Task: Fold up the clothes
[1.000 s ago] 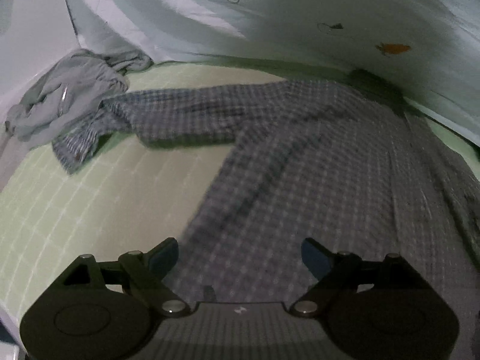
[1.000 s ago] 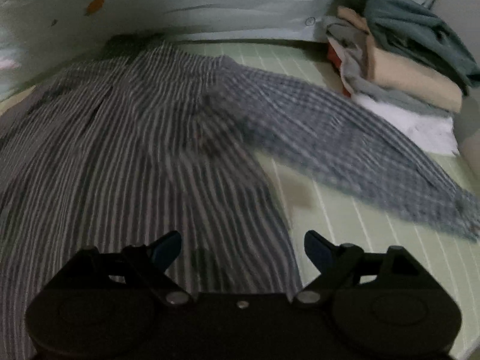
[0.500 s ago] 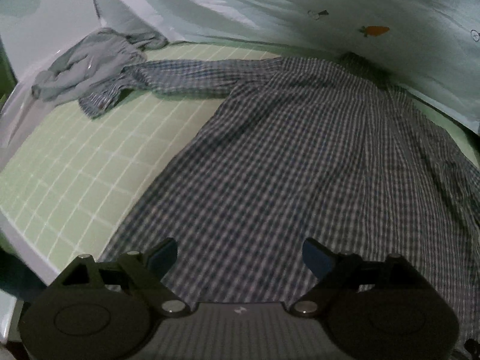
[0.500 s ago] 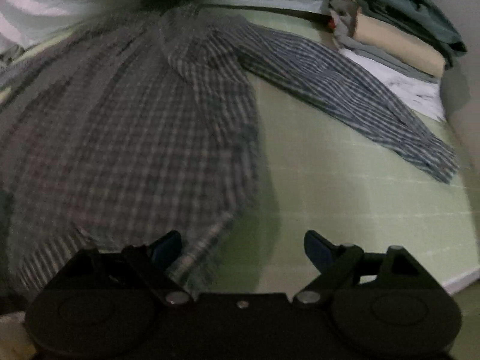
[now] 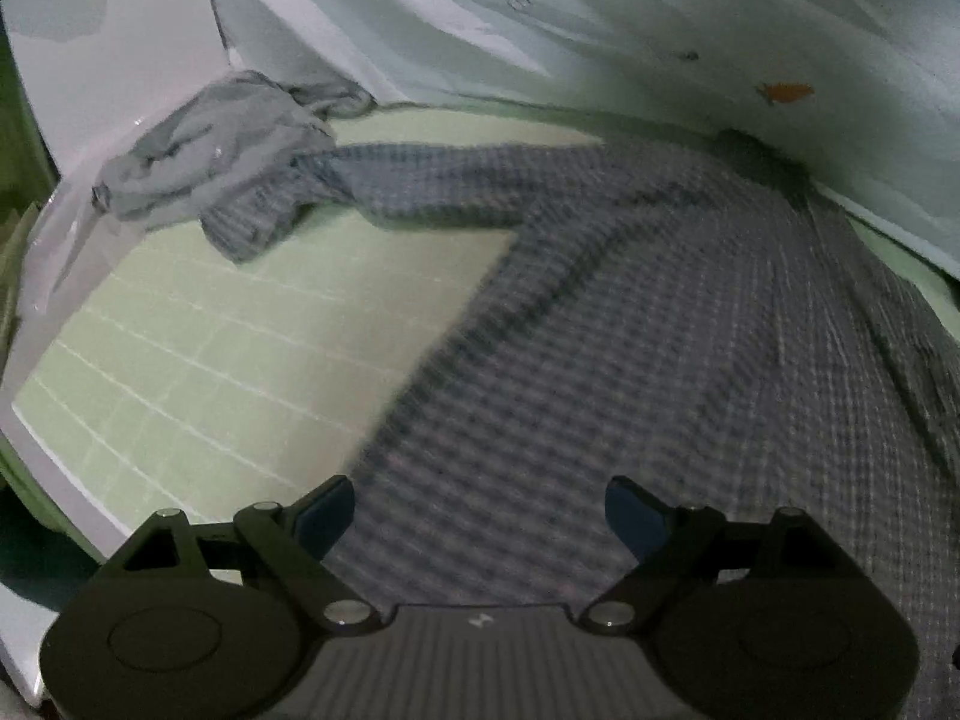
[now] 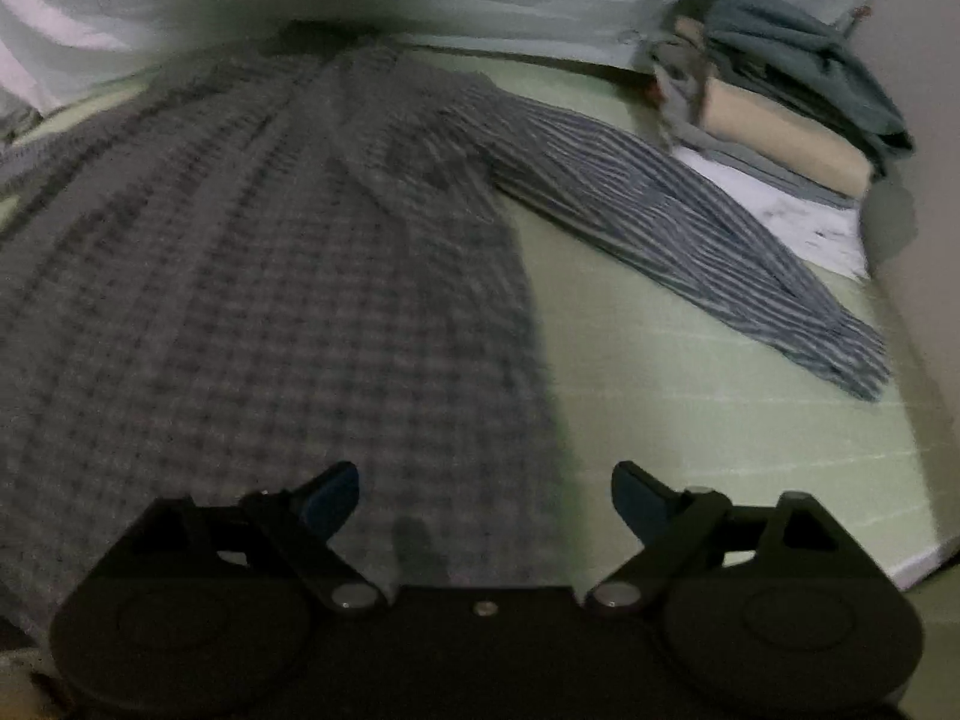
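Observation:
A grey-blue checked shirt (image 5: 660,330) lies spread flat on a pale green gridded mat (image 5: 210,360). Its left sleeve (image 5: 420,180) stretches out to the far left. In the right wrist view the shirt (image 6: 270,270) fills the left and its right sleeve (image 6: 690,222) runs out to the right. My left gripper (image 5: 479,510) is open and empty above the shirt's lower left hem. My right gripper (image 6: 485,495) is open and empty above the lower right hem edge.
A crumpled grey garment (image 5: 210,144) lies at the far left on the sleeve's cuff. A stack of folded clothes (image 6: 780,108) sits at the far right. A pale sheet (image 5: 600,30) rises behind the mat. The mat's front edge (image 6: 918,558) is near.
Both grippers have come closer and lower over the shirt's bottom hem than half a second ago. The shirt lies as it did. Both stay open.

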A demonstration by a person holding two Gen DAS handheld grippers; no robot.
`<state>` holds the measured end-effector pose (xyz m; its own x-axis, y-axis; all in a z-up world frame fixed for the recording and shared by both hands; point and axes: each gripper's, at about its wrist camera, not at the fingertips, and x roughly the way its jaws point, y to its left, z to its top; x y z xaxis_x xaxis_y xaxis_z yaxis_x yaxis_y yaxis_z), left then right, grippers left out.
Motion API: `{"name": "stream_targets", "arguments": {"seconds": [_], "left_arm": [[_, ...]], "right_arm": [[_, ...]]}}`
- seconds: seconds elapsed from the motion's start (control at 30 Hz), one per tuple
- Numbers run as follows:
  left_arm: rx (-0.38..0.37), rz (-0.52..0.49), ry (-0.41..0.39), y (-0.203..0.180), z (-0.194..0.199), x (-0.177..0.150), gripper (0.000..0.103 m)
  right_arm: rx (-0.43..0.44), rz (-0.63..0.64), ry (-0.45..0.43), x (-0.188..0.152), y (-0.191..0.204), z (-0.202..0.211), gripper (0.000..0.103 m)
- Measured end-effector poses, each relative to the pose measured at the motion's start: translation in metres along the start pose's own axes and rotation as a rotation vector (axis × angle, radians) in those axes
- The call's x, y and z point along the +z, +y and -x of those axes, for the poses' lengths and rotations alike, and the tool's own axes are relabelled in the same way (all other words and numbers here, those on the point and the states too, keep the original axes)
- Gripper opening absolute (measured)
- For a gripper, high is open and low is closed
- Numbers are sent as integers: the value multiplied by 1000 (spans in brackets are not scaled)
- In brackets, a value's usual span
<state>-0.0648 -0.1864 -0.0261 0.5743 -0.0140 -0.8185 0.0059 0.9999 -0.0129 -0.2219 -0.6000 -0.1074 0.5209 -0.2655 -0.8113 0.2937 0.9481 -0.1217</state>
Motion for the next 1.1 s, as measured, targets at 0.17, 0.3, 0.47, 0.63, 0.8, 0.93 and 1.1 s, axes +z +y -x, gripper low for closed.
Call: {"name": "stream_targets", "arguments": {"seconds": [0.17,0.3,0.47,0.63,0.8,0.93,1.1], "left_arm": [[-6,-3,1,52,-16,30,91],[8,-12,-17,96,-38,55,91],[5,-73,-9,143,-75,89,91],[16,-184,-11,170,-108,123,91],[10,-288,-29,182,-139,144,87],[-22,-315,-6,180,-172,158,74],[-66,-327,-27,174,-190,167,62]], "right_arm": [[58,-24,12,23,62,-10,101],[89,-60,40,36,119,-24,102],[81,-154,63,46,169,-40,103],[-24,-280,75,58,189,-49,103],[-79,-352,79,63,197,-54,103],[-99,-383,88,67,200,-57,103],[-122,-422,108,71,203,-60,103]]}}
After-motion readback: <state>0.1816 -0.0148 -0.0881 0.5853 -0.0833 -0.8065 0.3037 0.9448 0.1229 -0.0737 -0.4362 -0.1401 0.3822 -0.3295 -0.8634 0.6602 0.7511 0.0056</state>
